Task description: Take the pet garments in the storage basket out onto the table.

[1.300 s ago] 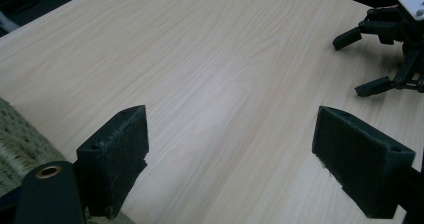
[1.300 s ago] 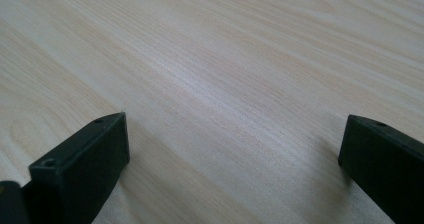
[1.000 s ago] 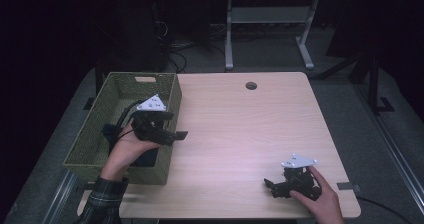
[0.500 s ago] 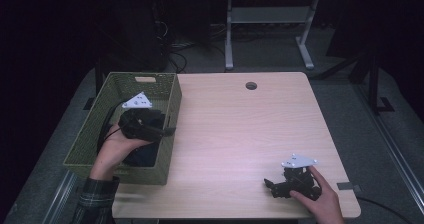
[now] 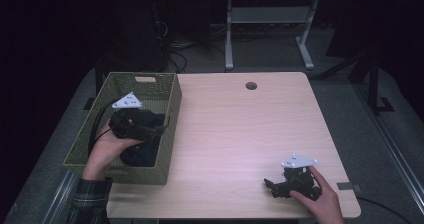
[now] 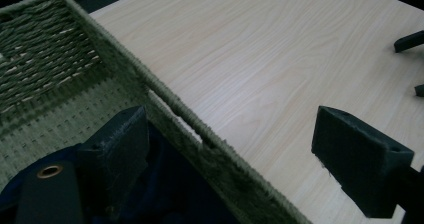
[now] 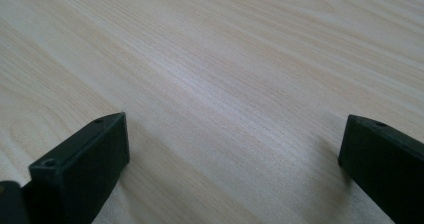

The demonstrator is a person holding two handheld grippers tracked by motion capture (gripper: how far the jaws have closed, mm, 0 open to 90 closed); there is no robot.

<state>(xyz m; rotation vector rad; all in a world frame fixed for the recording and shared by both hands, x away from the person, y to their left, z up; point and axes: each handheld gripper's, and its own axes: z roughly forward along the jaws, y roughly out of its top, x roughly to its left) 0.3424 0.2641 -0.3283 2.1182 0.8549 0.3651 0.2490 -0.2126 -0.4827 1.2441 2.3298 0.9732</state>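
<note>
The left gripper (image 5: 159, 130) hovers over the right wall of the green woven basket (image 5: 165, 149), which sits at the left edge of the table (image 5: 240, 134). Its fingers (image 6: 117, 154) stand wide open and hold nothing: one is inside the basket, the other out over the bare wood. A dark blue cloth (image 5: 142, 151) lies bunched on the basket floor, just beneath the inner finger. The right gripper (image 5: 272, 186) rests on the table near its front right corner, well apart from the basket, its fingers (image 7: 85, 166) spread open and empty.
</note>
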